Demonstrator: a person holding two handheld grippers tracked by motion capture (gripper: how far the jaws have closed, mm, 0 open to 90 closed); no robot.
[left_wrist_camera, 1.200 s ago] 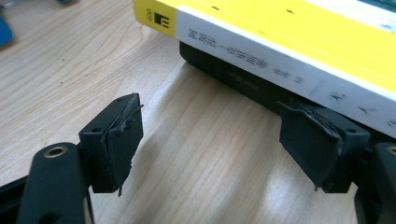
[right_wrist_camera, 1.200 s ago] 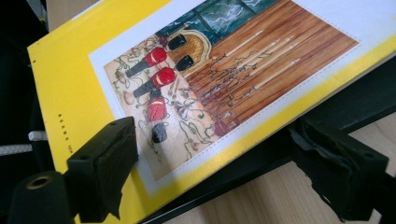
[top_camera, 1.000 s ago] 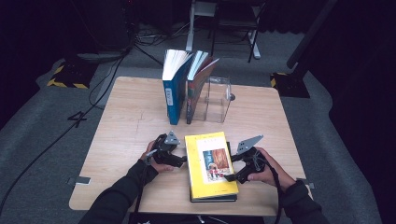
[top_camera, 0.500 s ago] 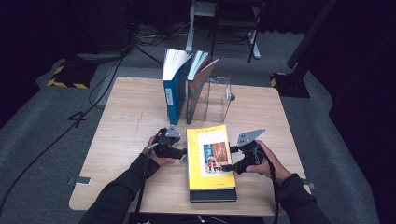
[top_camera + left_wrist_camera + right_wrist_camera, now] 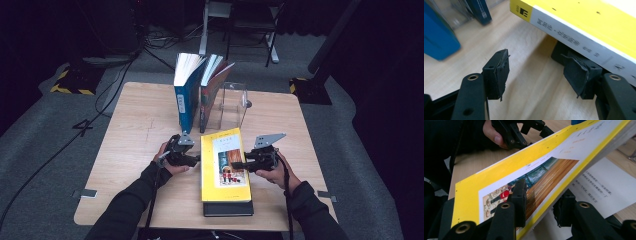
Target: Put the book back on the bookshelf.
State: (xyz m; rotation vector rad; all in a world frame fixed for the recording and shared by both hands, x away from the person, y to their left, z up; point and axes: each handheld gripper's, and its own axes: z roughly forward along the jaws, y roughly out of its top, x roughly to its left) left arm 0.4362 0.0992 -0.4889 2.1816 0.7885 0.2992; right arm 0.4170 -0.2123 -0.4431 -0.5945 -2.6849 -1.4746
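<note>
Both tongs at the yellow book point(image 5: 225, 162)

Right tongs point(image 5: 539, 202), just closing, pinch its open edge at 3 o'clock; left tongs point(image 5: 536, 72), spread, have one jaw under its spine at 9 o'clock. It lies on a black book point(image 5: 228, 208) at the counter's point(image 5: 140, 130) near edge.

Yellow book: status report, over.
Right claw closed on the yellow book, jaws just closing. Left claw open at its spine, one jaw underneath. Black book beneath.
</note>
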